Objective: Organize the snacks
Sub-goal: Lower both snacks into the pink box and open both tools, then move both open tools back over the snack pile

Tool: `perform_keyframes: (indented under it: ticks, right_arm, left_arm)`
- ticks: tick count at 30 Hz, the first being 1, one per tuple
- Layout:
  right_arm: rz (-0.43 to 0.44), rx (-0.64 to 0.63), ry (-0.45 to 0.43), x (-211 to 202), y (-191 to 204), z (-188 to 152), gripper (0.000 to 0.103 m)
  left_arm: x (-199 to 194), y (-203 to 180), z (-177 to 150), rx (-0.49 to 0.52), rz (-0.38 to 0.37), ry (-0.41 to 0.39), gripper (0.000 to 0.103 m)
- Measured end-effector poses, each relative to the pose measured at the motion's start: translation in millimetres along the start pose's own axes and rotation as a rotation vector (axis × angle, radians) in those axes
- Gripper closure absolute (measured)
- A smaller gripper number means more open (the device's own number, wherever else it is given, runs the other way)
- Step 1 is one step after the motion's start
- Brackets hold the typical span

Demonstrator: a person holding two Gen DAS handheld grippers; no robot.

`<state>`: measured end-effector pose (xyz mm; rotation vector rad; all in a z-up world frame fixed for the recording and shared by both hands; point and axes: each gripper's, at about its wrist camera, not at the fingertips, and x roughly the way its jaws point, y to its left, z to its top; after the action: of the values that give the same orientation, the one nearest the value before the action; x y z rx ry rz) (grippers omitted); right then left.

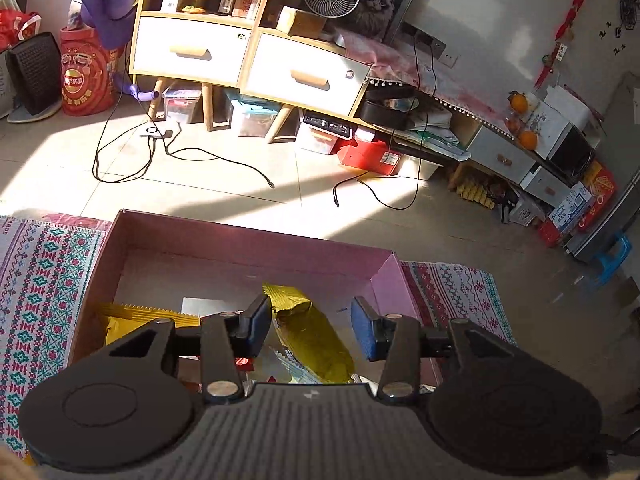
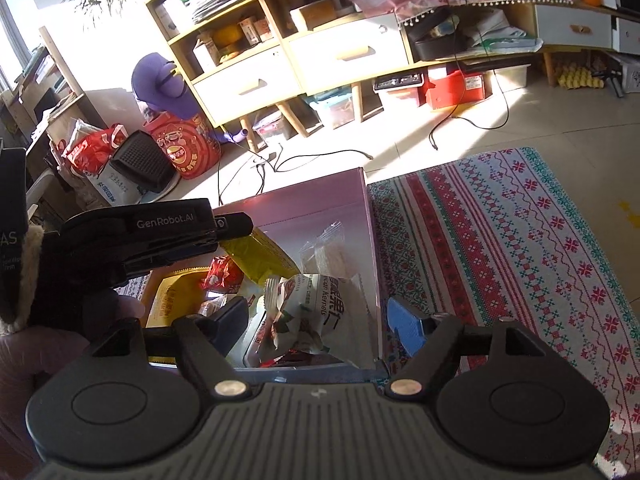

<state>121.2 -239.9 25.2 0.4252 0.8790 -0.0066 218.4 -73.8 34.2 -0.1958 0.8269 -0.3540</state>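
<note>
Left gripper (image 1: 311, 322): black hand-held gripper with blue pads, held with its fingers apart above the box, nothing clamped between them.
Yellow flat packet (image 1: 148, 315): laid along the box's left wall.
Gold foil snack bag (image 1: 310, 332): seen lying inside the box, between the left gripper's fingers but untouched by them.
Pink open cardboard box (image 1: 256, 242): set on the patterned woven mat (image 2: 520, 240), at its left edge.
White printed nut bag (image 2: 304, 312): crumpled near the box's right wall.
Right gripper (image 2: 320, 326): fingers held wide apart, straddling the box's right wall, empty.
</note>
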Motion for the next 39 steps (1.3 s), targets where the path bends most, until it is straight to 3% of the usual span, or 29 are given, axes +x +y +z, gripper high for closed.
perform_keyframes:
  ticks: [10,16,30,39]
  right_arm:
    - [-0.025,-0.053,0.015,-6,6,-2,0.018]
    - [-0.03,-0.097,0.022,-14,14,-8,0.015]
    - [-0.018,-0.175,0.027,-33,28,-25,0.006]
    - [-0.024,-0.189,0.039,-36,30,-36,0.003]
  left_arm:
    - [-31,9,-7,0.053,0.063,-0.015,0.019]
    - [-53,17,-15,0.073,0.076,-0.004,0.011]
    - [-87,35,-43,0.033,0.073,0.044,0.0]
    - [-97,48,-64,0.057,0.102,0.093,0.0]
